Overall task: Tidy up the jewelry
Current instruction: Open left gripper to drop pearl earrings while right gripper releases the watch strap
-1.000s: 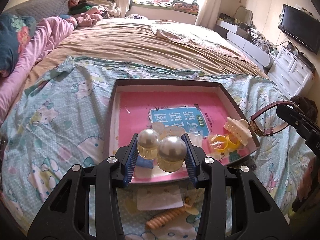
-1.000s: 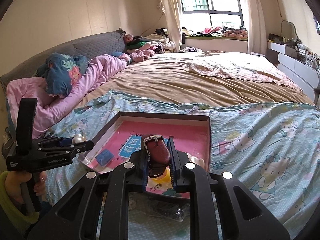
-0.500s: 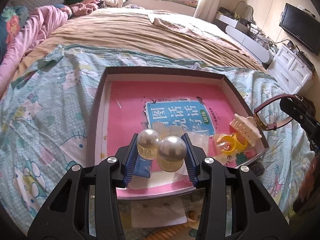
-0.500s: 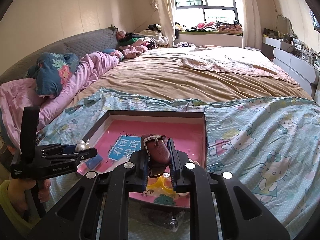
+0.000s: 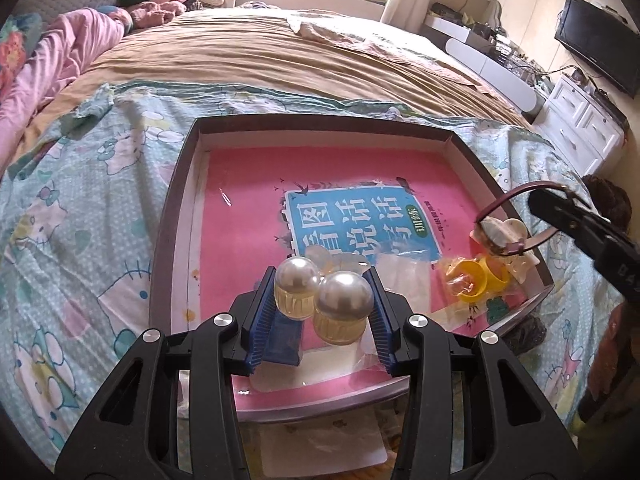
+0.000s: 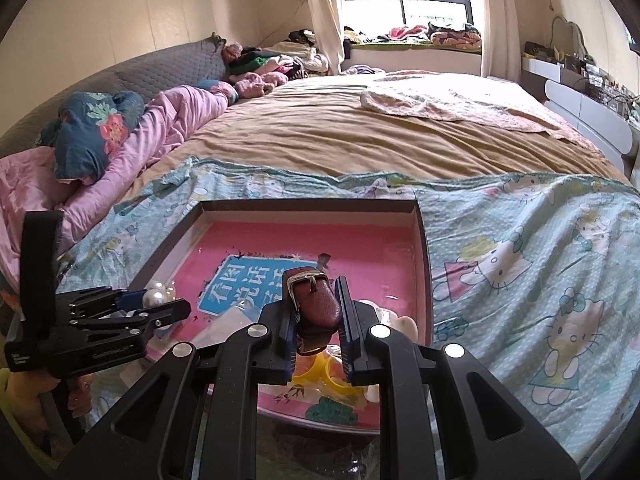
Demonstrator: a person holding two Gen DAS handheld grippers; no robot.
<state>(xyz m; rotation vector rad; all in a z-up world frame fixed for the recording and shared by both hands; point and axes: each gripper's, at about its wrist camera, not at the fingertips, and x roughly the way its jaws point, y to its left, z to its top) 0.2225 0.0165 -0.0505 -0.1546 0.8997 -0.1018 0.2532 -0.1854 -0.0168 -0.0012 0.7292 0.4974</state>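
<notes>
Left wrist view looks down on a shallow dark-rimmed box (image 5: 176, 216) lined with a pink sheet, resting on a cartoon-print blanket (image 5: 80, 208) spread over the bed. The left gripper (image 5: 320, 300) clamps a pearl hair clip (image 5: 324, 300), its two big pearl domes wedged between the blue pads, held above the near part of the box. Inside the box at the right lie yellow rings (image 5: 476, 280) in clear wrap and a cream claw clip (image 5: 516, 228). At the right edge the right gripper (image 5: 536, 200) carries a brown-strapped watch (image 5: 496, 236) over that corner.

Right wrist view shows the right gripper (image 6: 316, 320) pinched tight on the watch strap (image 6: 314, 300), buckle end up, above the box's near right part, with the left gripper (image 6: 160, 304) and its pearls at the left, a hand (image 6: 76, 392) below it
</notes>
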